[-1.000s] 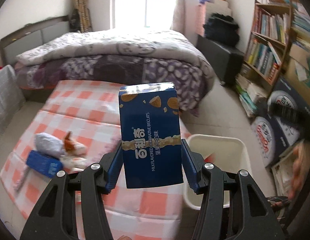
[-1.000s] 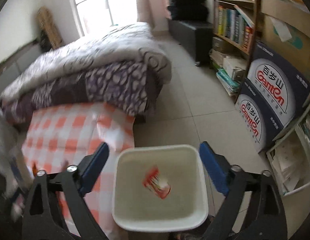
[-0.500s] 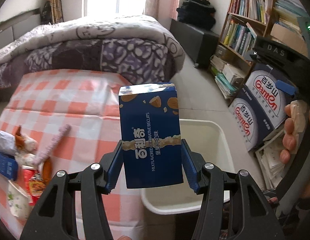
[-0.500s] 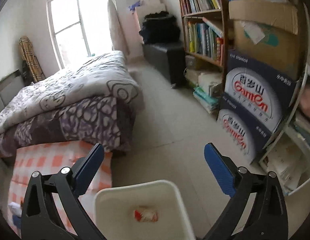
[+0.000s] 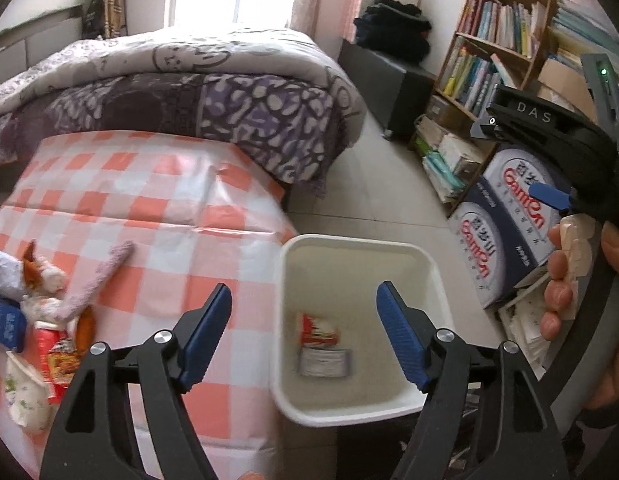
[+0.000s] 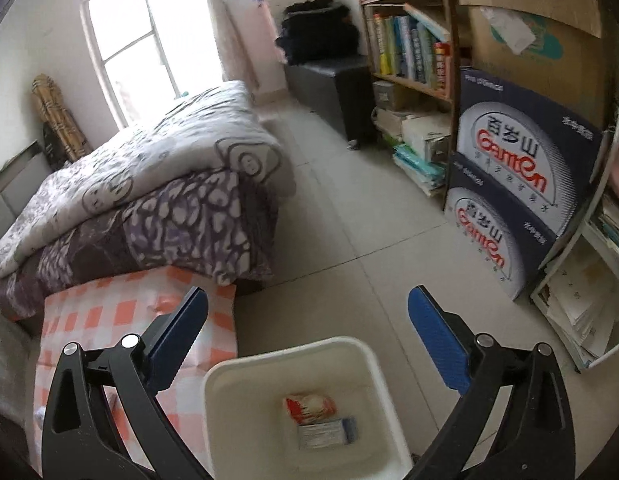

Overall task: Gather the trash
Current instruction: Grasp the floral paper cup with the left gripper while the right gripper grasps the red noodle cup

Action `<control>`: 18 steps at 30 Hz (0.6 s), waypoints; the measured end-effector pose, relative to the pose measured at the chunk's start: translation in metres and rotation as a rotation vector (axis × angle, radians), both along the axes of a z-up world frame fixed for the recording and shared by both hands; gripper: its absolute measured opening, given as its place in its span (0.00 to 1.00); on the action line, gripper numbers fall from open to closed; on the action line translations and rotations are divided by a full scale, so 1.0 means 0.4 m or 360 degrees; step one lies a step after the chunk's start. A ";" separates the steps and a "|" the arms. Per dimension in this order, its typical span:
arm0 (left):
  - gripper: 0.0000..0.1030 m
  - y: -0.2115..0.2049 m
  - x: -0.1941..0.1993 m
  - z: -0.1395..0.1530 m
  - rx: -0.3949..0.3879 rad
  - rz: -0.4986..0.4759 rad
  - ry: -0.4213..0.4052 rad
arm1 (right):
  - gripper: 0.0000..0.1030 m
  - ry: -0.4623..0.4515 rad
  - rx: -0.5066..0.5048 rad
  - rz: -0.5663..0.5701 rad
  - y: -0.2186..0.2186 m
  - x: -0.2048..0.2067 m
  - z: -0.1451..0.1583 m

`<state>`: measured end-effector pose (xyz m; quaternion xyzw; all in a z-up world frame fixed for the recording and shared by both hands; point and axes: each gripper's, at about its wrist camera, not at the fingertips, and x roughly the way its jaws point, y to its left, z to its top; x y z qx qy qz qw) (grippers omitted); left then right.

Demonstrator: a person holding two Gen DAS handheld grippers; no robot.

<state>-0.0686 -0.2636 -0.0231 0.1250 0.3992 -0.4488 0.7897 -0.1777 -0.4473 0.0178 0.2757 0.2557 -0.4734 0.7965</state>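
My left gripper point(image 5: 304, 334) is open and empty above the near edge of a white bin point(image 5: 287, 280). The blue biscuit box point(image 5: 324, 363) lies at the bin's bottom beside a red and white wrapper point(image 5: 317, 330). My right gripper point(image 6: 307, 346) is open and empty above the same bin point(image 6: 217, 376), where the box point(image 6: 327, 432) and wrapper point(image 6: 309, 408) also show. Several pieces of trash point(image 5: 41, 320) lie at the left of the red-checked table point(image 5: 149, 216), among them a pink strip point(image 5: 97, 280).
A bed with a purple quilt point(image 5: 189, 92) stands behind the table. Bookshelves point(image 5: 505, 52) and stacked blue cartons point(image 5: 505, 232) line the right wall. The right gripper's body and the hand holding it point(image 5: 565, 280) show at the right of the left wrist view.
My left gripper opened and let go of the blue biscuit box, which dropped into the bin. My right gripper stayed open over the bin.
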 end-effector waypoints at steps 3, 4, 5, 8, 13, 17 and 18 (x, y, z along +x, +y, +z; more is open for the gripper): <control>0.74 0.036 0.012 -0.002 0.0042 0.0034 -0.0042 | 0.93 0.0015 0.0023 0.0096 0.033 0.042 -0.004; 0.75 0.051 0.017 -0.005 0.0061 0.0047 -0.0063 | 0.93 0.0025 0.0014 0.0131 0.050 0.059 -0.003; 0.75 0.063 0.021 -0.007 0.0077 0.0057 -0.0080 | 0.93 0.0032 0.0006 0.0157 0.062 0.071 -0.003; 0.76 0.112 0.041 -0.023 0.0138 0.0096 -0.0101 | 0.93 0.0053 0.0014 0.0274 0.110 0.123 -0.006; 0.77 0.206 0.092 -0.054 0.0328 0.0179 -0.0146 | 0.93 0.0093 0.0075 0.0432 0.179 0.195 -0.020; 0.80 0.301 0.152 -0.076 0.0468 0.0242 -0.0125 | 0.93 0.0129 0.0136 0.0544 0.237 0.254 -0.038; 0.80 0.317 0.161 -0.083 0.0503 0.0248 -0.0126 | 0.93 0.0143 0.0144 0.0574 0.253 0.267 -0.043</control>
